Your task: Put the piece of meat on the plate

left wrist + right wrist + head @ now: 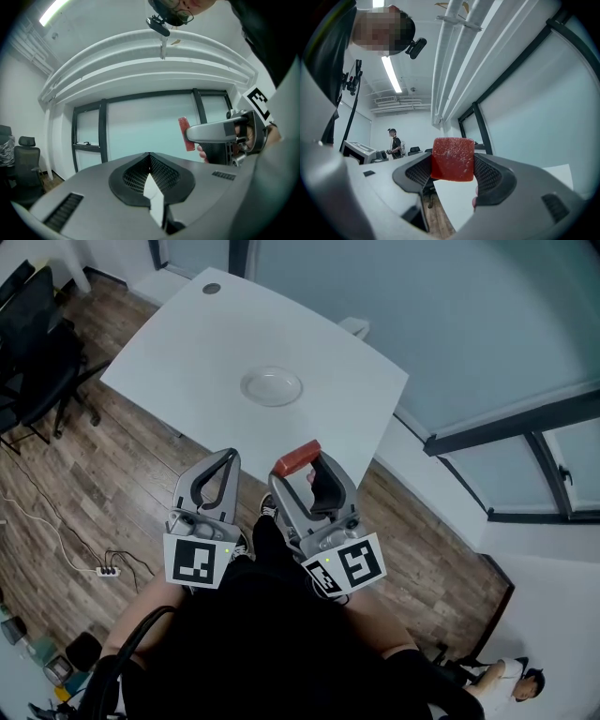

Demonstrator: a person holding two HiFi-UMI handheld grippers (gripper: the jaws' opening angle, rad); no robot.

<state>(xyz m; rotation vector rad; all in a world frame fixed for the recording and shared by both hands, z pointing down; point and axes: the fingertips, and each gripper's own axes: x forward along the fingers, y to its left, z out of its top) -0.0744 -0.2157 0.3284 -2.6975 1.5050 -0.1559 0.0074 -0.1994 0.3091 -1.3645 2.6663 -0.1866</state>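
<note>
Between right tongs (451,174) sits a clamped square red meat slab (452,157); left tongs (149,159) closed.

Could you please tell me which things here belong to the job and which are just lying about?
Job: piece of meat, gripped between the right gripper's fingers; plate.
Lying about: office chair; power strip; left gripper, shut and empty.

plate (271,386) on the table's (178,348) middle; piece of meat (297,457) in right hand-held gripper (302,466) before it
</note>
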